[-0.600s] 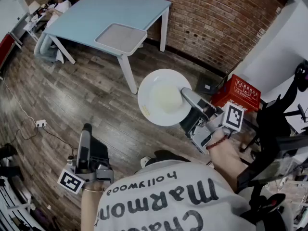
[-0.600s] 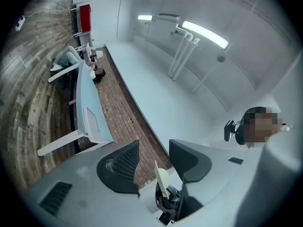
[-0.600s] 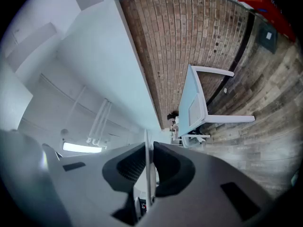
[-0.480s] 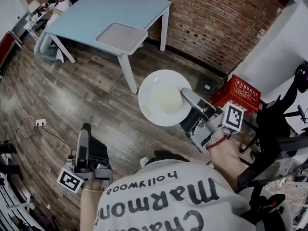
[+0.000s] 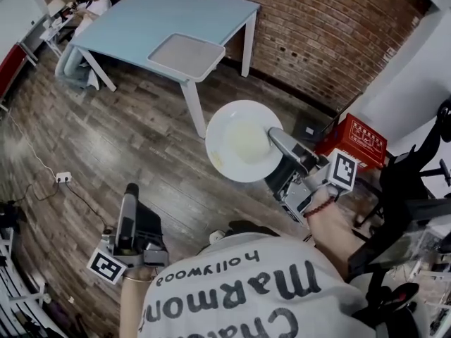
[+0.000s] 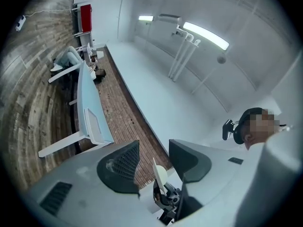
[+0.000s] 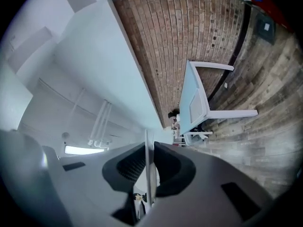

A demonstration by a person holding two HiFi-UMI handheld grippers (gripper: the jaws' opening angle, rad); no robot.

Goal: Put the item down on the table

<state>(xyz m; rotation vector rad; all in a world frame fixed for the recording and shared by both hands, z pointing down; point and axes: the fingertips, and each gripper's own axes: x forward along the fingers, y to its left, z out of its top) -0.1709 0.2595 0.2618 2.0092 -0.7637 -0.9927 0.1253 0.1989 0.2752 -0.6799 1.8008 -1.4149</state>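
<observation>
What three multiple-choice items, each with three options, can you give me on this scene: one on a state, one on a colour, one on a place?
1. The right gripper is: A. open and empty; B. shut on the rim of the round white plate; C. shut on a cup.
2. The top of the large white-legged table is: A. light blue; B. red; C. black.
3. The flat grey rectangular tray lies: A. on the plate; B. in the right gripper; C. on the table.
Answers: 1 B, the right gripper view shows the plate's thin edge pinched between the jaws; 2 A, the head view shows it pale blue; 3 C, it rests at the table's near edge.
</observation>
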